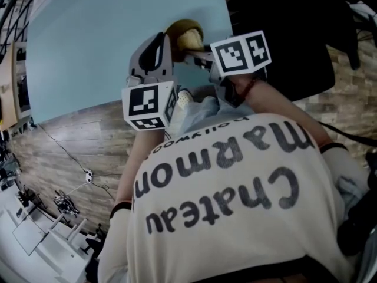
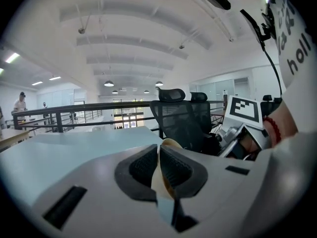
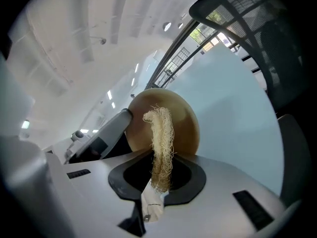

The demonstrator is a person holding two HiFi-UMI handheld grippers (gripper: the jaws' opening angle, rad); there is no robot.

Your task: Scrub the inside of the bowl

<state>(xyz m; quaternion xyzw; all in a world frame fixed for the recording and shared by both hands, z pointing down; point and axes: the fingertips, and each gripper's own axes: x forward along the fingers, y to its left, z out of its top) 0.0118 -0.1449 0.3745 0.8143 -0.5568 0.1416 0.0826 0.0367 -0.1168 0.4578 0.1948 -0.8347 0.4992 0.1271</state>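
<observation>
1. Right gripper view: the right gripper point(image 3: 161, 165) has its jaws clamped on a pale, fibrous scrubber point(image 3: 159, 133), whose strands stand up in front of the tan bowl point(image 3: 185, 125).
2. Left gripper view: the left gripper point(image 2: 159, 155) has its jaws nearly together, pinching the bowl's thin rim.
3. Head view: the bowl shows between both grippers, against the pale blue surface point(image 1: 88, 52).
</observation>
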